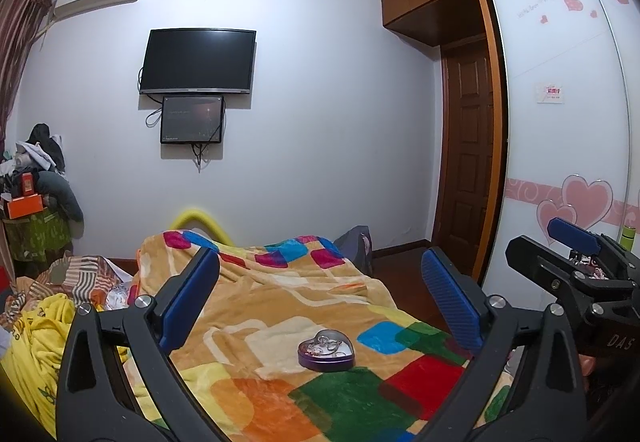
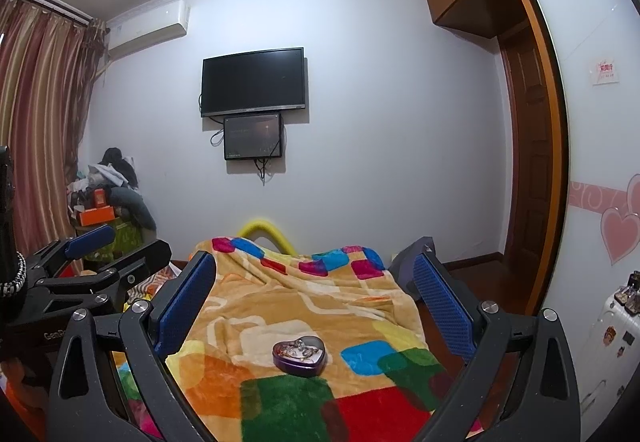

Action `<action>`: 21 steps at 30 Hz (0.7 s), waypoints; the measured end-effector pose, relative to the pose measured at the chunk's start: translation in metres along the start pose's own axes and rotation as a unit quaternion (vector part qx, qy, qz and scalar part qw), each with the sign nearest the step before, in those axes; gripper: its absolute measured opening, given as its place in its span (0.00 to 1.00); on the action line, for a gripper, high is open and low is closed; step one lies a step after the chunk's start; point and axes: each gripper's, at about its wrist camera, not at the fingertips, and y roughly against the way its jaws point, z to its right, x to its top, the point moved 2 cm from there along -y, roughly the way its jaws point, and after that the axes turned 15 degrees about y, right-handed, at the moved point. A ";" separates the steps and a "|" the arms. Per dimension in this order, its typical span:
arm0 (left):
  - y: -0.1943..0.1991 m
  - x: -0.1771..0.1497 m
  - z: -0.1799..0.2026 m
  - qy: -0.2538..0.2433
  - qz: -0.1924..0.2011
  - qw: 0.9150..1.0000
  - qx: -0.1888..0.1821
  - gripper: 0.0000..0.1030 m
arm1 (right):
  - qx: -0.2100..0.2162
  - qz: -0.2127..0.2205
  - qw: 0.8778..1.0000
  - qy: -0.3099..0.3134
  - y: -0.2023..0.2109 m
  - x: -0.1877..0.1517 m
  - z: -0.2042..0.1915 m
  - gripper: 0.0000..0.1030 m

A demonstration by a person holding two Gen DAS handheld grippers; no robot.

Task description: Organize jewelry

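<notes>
A purple heart-shaped tin [image 1: 326, 351] holding tangled silver jewelry sits open on a colourful checked blanket [image 1: 280, 294] on the bed. It also shows in the right wrist view [image 2: 299, 356]. My left gripper [image 1: 320, 274] is open and empty, held above and short of the tin. My right gripper [image 2: 314, 282] is open and empty too, at about the same distance from the tin. The right gripper shows at the right edge of the left view [image 1: 576, 242], and the left gripper at the left edge of the right view [image 2: 120, 242].
A yellow garment [image 1: 36, 338] and striped bedding lie at the bed's left. A cluttered pile with an orange box [image 2: 96, 216] stands by the curtain. A wardrobe with heart stickers [image 1: 560, 162] and a wooden door [image 1: 468, 162] are on the right. A TV [image 2: 253, 82] hangs ahead.
</notes>
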 end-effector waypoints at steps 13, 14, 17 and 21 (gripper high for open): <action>-0.001 0.001 -0.002 0.004 -0.001 1.000 0.000 0.99 | 0.004 -0.001 1.000 -0.001 0.000 0.001 -0.002 0.95; 0.000 0.001 -0.001 0.004 -0.001 1.000 0.000 0.99 | 0.004 -0.001 1.000 -0.001 0.000 0.000 -0.003 0.95; 0.000 0.001 -0.001 0.005 -0.001 1.000 -0.001 0.99 | 0.006 -0.003 1.000 -0.003 -0.002 0.000 -0.003 0.95; 0.000 0.001 -0.001 0.004 -0.002 1.000 -0.001 0.99 | 0.008 -0.005 1.000 -0.004 -0.003 -0.003 -0.002 0.95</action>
